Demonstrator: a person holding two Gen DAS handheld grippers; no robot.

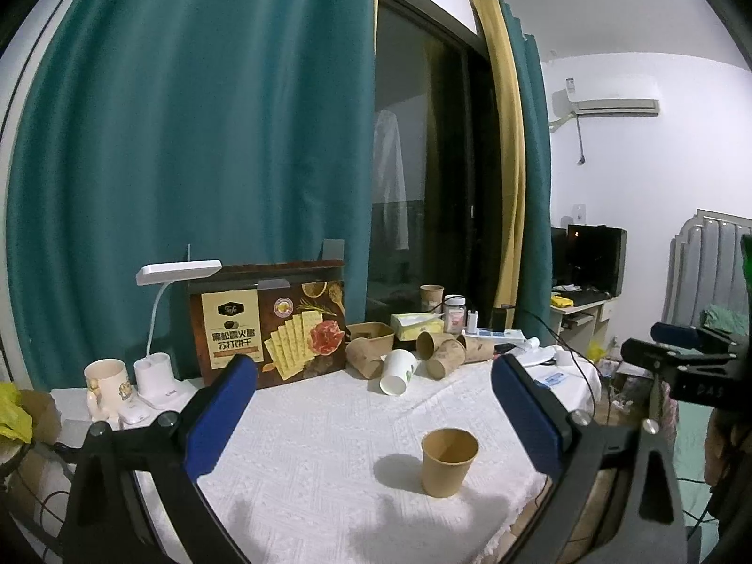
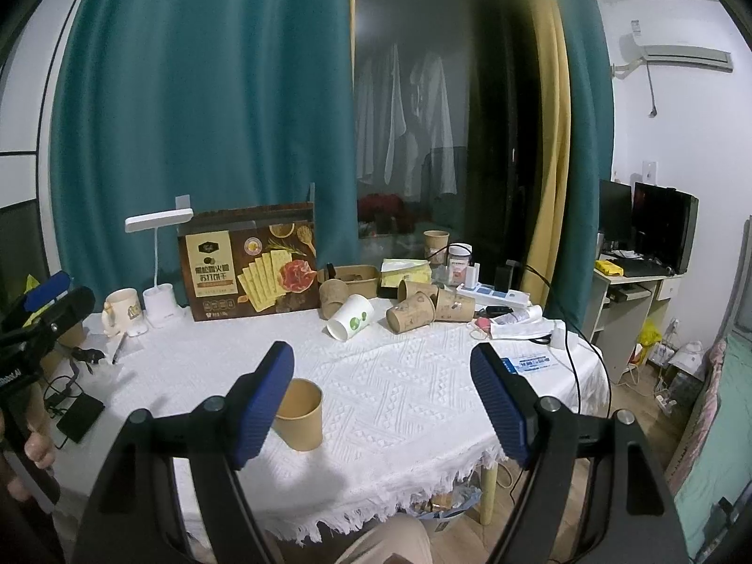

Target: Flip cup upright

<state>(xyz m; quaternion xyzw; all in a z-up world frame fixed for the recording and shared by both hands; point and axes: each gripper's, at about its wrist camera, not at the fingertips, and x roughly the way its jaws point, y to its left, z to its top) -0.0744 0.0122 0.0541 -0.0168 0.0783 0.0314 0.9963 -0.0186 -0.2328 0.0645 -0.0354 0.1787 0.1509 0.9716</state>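
Observation:
A brown paper cup (image 1: 447, 462) stands upright, mouth up, on the white tablecloth (image 1: 329, 446) near the table's front edge. In the right wrist view the cup (image 2: 301, 414) is partly behind my left finger. My left gripper (image 1: 373, 387) is open and empty, held above and behind the cup. My right gripper (image 2: 381, 371) is open and empty, to the right of the cup. The right gripper also shows at the right edge of the left wrist view (image 1: 677, 357), and the left gripper at the left edge of the right wrist view (image 2: 47, 301).
Several paper cups lie tipped at the back of the table: a white one (image 1: 397, 371) and brown ones (image 1: 442, 355). A cracker box (image 1: 270, 324), a desk lamp (image 1: 160, 329), a mug (image 1: 105, 383), a tissue box and a power strip (image 2: 493, 293) stand behind. A black device (image 2: 80, 416) with cables lies left.

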